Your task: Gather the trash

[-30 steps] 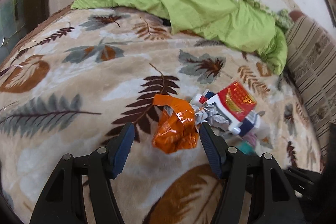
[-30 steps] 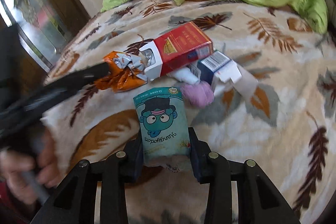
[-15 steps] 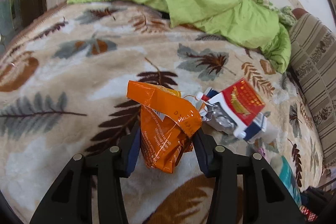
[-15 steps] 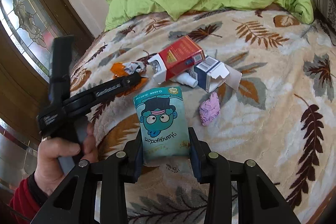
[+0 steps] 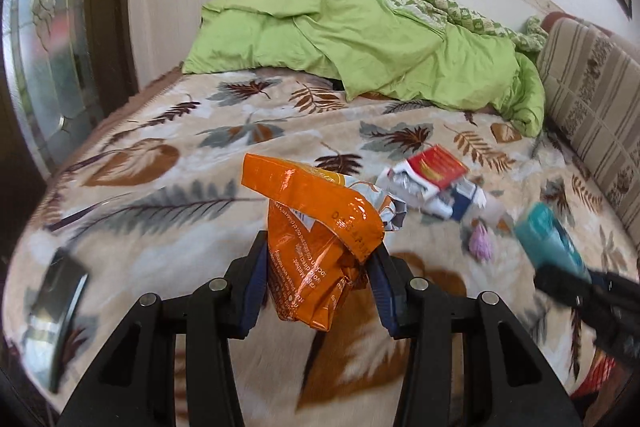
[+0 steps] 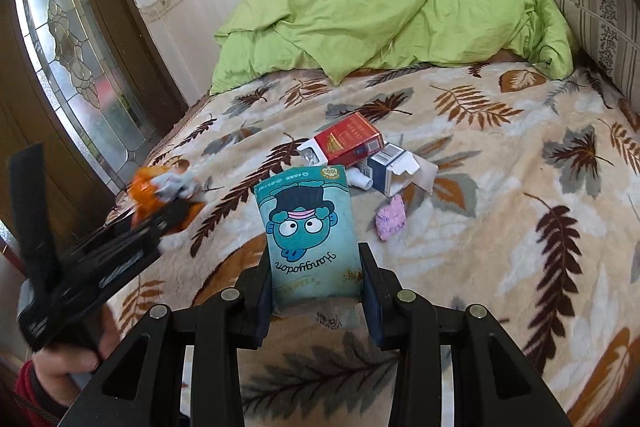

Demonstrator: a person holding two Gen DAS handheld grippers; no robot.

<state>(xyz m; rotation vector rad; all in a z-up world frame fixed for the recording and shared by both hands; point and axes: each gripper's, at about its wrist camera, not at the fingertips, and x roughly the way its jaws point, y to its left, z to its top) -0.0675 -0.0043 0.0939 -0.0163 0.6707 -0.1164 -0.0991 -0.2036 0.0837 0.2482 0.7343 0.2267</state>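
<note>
Left claw clenched on orange wrapper, lifted off the bed; right claw grasping teal packet. Both look light, crinkly, slippery, so pinch mid-body. Red box lies beyond the teal packet, prob stiffer.

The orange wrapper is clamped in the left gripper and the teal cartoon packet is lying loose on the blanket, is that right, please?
Not quite. The orange wrapper is indeed clamped in the left gripper, but the teal cartoon packet is not loose on the blanket: the right wrist view shows it clamped in the right gripper.
</note>
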